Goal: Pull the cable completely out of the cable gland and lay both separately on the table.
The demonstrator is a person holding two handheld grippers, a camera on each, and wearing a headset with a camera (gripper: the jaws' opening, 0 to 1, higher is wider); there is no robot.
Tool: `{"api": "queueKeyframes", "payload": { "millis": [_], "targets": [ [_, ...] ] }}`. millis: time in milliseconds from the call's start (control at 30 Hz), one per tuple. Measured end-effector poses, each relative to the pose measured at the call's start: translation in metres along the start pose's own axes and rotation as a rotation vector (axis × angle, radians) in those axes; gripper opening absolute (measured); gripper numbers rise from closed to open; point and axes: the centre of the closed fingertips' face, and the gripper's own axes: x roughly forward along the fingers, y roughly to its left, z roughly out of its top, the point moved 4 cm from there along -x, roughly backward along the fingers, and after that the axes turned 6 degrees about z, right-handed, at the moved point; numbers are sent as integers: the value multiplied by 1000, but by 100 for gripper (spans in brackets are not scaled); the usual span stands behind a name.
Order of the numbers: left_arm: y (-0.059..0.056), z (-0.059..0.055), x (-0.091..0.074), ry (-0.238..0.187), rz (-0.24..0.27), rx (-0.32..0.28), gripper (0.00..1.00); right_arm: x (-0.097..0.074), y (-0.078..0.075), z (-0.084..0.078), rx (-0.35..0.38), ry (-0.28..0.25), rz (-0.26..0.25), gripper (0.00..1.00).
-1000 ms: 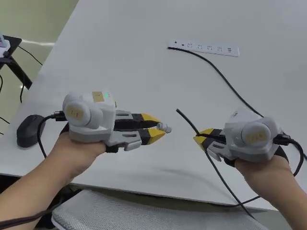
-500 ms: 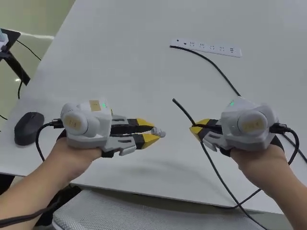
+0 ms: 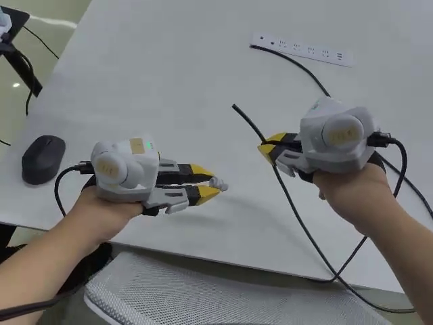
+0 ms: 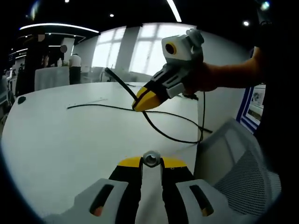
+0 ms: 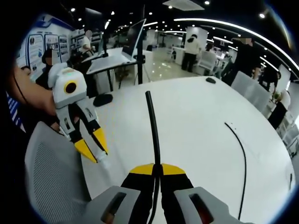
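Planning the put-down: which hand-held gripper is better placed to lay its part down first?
Left, probably: the left hand-held gripper holds the gland low over the table, while the right hand-held gripper holds the cable higher.

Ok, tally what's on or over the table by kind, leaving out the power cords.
grippers: 2, left gripper and right gripper
cable: 1, held by the right gripper
cable gland: 1, held by the left gripper
power strip: 1
mouse: 1
Total: 6
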Motion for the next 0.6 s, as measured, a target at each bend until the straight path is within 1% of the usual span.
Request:
{"api": "queueKeyframes", "payload": {
  "millis": [67, 333, 600],
  "targets": [
    [2, -5, -1, 5, -4, -3, 15, 7, 0, 4, -8, 9, 6, 0],
    [10, -20, -6, 18, -20, -24, 15, 38, 2, 20, -46, 36, 30, 0],
    [24, -35, -9, 23, -31, -48, 15, 71, 7, 27, -90, 78, 69, 0]
  ]
}}
